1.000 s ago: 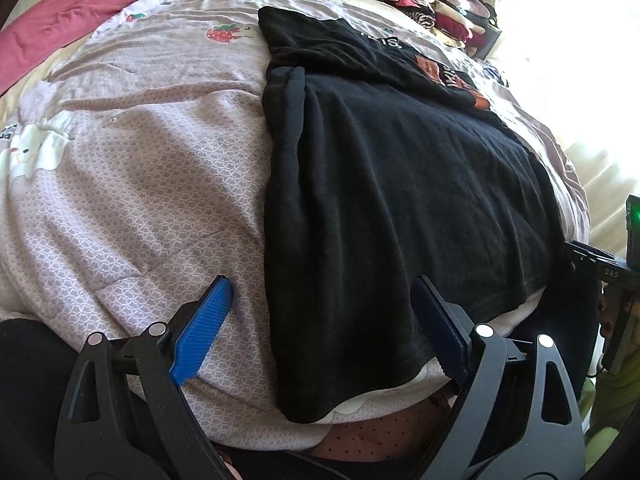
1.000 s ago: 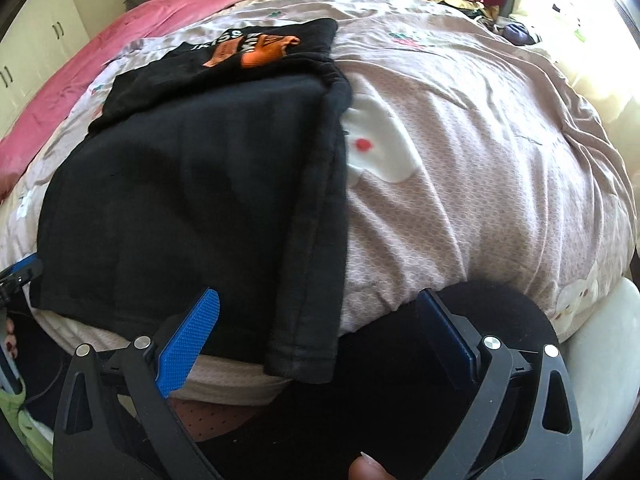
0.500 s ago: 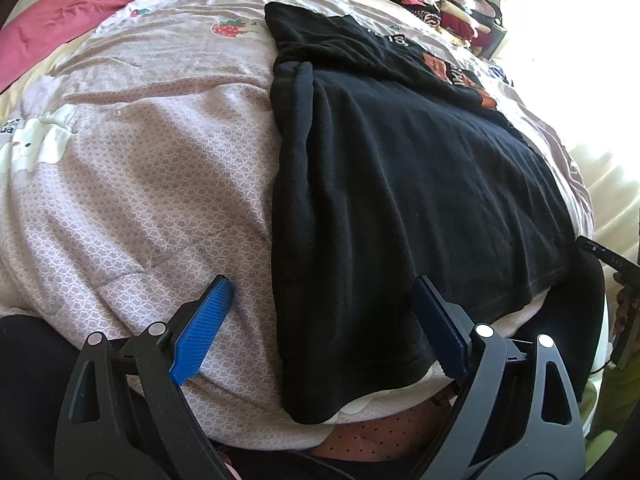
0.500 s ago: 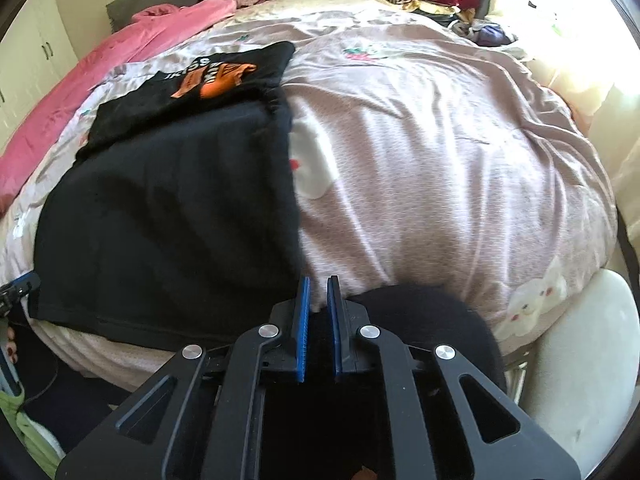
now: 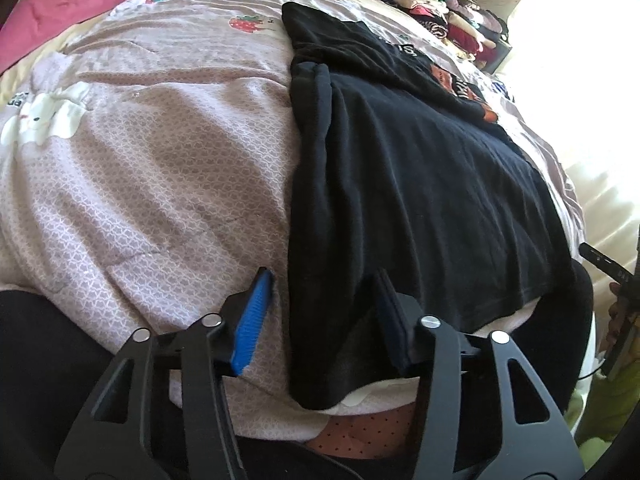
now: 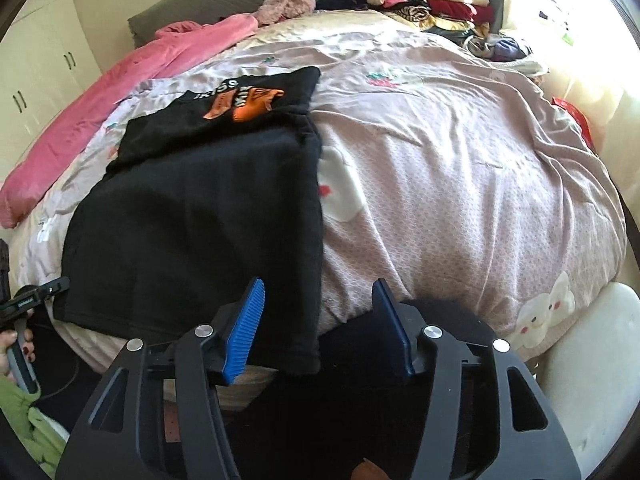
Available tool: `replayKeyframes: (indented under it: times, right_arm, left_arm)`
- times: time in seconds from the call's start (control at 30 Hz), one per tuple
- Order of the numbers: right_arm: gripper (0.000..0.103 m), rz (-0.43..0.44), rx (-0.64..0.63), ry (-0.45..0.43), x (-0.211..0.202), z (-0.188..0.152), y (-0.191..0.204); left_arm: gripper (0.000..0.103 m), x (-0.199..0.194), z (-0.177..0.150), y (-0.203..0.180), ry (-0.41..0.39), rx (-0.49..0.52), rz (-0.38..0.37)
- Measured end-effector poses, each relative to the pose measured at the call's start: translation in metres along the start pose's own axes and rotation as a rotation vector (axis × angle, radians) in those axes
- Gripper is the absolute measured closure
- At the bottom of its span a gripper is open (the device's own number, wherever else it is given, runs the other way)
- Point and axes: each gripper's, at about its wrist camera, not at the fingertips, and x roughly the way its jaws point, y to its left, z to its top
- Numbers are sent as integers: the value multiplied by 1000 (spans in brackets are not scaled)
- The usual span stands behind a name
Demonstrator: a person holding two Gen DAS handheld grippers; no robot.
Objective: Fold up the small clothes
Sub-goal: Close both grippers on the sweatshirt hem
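The black shirt (image 5: 420, 184) lies flat on the pink quilt (image 5: 160, 152) of the bed, its long axis running away from both claws, and its near hem hangs over the bed edge.

The left claw (image 5: 324, 312) points down at the near left corner of this hem. Its jaws have just been closing, and the folded side edge of the shirt is between them, but the pads do not yet press on it.

The right claw (image 6: 318, 320) points down at the near right corner. Its jaws have just been opening, and the corner hangs between them, not pinched.

Each hand is nearer to its own corner, so I think the next move is to pinch both corners and carry the hem toward the printed end.
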Motion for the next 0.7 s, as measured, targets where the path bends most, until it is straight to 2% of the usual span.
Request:
replayKeyframes:
  times: [0.07, 0.23, 0.3, 0.33, 0.37, 0.43, 0.53, 0.63, 0.7]
  right_arm:
    - [41, 4, -17, 11, 4, 0, 6]
    - [41, -38, -47, 82, 27, 3, 15]
    - [41, -23, -49, 97, 34, 3, 16]
    - [44, -18, -54, 105, 37, 2, 17]
    - [55, -15, -66, 115, 39, 1, 20]
    - [71, -1, -79, 136, 43, -2, 22]
    - [74, -2, -85, 147, 46, -6, 22]
    - [95, 10, -62, 139, 44, -6, 16]
    - [96, 47, -43, 106, 36, -5, 11]
  left_arm:
    - [60, 1, -2, -1, 11, 3, -10]
    - [52, 9, -3, -1, 44, 8, -17]
    - [50, 10, -4, -1, 45, 10, -18]
    - [50, 11, -4, -2, 46, 12, -18]
    - [49, 10, -4, -2, 46, 13, -18]
    - [49, 10, -4, -2, 48, 14, -18]
    - [45, 11, -4, -3, 52, 15, -26]
    - [45, 11, -4, -4, 53, 20, -22]
    - [46, 11, -4, -5, 53, 23, -19]
